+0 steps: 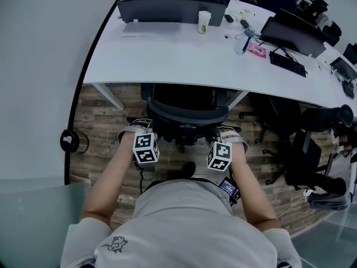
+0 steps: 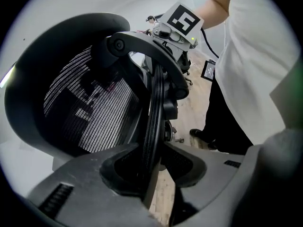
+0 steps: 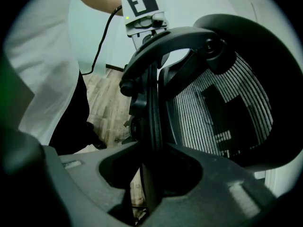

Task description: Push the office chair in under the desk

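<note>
A black mesh office chair (image 1: 187, 108) stands at the white desk (image 1: 184, 66), its seat under the desktop and its backrest just at the desk's near edge. My left gripper (image 1: 139, 126) is shut on the left rim of the backrest, my right gripper (image 1: 230, 132) on the right rim. In the left gripper view the rim (image 2: 154, 112) runs between the jaws of the left gripper (image 2: 154, 157), with mesh (image 2: 90, 108) to its left. The right gripper view shows the same for the right gripper (image 3: 151, 160), with mesh (image 3: 213, 112) to the right.
On the desk stand monitors, a paper cup (image 1: 204, 21), a bottle (image 1: 242, 41) and a keyboard (image 1: 287, 63). Another dark chair (image 1: 301, 149) stands at the right on the wooden floor (image 1: 106, 121). A black cable (image 1: 83, 77) curves down the left side. White desk legs flank the chair.
</note>
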`<act>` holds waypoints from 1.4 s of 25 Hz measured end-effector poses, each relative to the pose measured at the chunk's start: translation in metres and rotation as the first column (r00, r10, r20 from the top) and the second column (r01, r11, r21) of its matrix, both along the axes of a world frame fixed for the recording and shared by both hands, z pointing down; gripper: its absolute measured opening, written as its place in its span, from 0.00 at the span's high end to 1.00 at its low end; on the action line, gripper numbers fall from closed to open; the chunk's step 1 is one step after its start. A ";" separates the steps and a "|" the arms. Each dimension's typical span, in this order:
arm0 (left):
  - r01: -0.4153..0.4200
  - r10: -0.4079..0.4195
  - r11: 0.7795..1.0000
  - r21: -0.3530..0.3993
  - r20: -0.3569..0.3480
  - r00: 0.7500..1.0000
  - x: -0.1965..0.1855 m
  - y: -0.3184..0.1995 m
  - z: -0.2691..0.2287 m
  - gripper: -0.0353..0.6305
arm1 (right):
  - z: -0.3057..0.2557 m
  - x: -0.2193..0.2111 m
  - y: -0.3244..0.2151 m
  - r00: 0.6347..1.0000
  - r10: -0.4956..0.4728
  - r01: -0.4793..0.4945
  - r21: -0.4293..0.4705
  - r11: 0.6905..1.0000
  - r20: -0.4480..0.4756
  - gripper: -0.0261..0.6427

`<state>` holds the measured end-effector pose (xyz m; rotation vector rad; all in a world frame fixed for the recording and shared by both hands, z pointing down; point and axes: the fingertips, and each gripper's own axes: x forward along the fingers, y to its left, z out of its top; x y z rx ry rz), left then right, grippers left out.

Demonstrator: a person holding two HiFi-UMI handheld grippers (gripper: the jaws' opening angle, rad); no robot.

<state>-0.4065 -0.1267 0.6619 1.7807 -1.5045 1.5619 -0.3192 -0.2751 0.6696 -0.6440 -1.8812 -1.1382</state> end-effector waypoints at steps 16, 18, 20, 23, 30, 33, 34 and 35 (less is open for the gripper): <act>0.028 -0.029 0.999 0.015 0.031 0.999 -0.104 -0.032 0.001 0.74 | 0.001 -0.109 -0.035 0.999 -0.037 0.037 0.000 0.999 0.001 0.78; 0.026 -0.026 1.000 0.014 0.030 0.999 -0.117 -0.034 0.002 0.74 | 0.002 -0.122 -0.037 0.999 -0.033 0.033 0.004 0.999 0.003 0.78; 0.025 -0.025 1.000 0.011 0.026 0.999 -0.131 -0.034 0.004 0.74 | 0.004 -0.137 -0.037 1.000 -0.029 0.029 0.003 1.000 -0.002 0.78; 0.021 -0.022 1.000 0.007 0.024 0.999 -0.156 -0.037 0.004 0.74 | 0.003 -0.161 -0.039 1.000 -0.025 0.025 0.001 1.000 0.000 0.78; 0.004 -0.005 1.000 0.010 0.030 1.000 -0.198 -0.041 0.005 0.74 | 0.004 -0.201 -0.043 1.000 -0.006 0.006 0.005 1.000 0.006 0.78; 0.003 -0.003 1.000 0.012 0.033 0.999 -0.210 -0.043 0.005 0.74 | 0.004 -0.212 -0.045 1.000 -0.009 0.009 0.007 1.000 0.005 0.78; 0.003 -0.003 1.000 0.013 0.035 0.999 -0.212 -0.043 0.005 0.74 | 0.004 -0.214 -0.045 1.000 -0.011 0.011 0.008 1.000 0.007 0.78; 0.003 -0.003 1.000 0.013 0.036 0.999 -0.214 -0.043 0.005 0.74 | 0.004 -0.216 -0.044 1.000 -0.013 0.013 0.009 1.000 0.009 0.78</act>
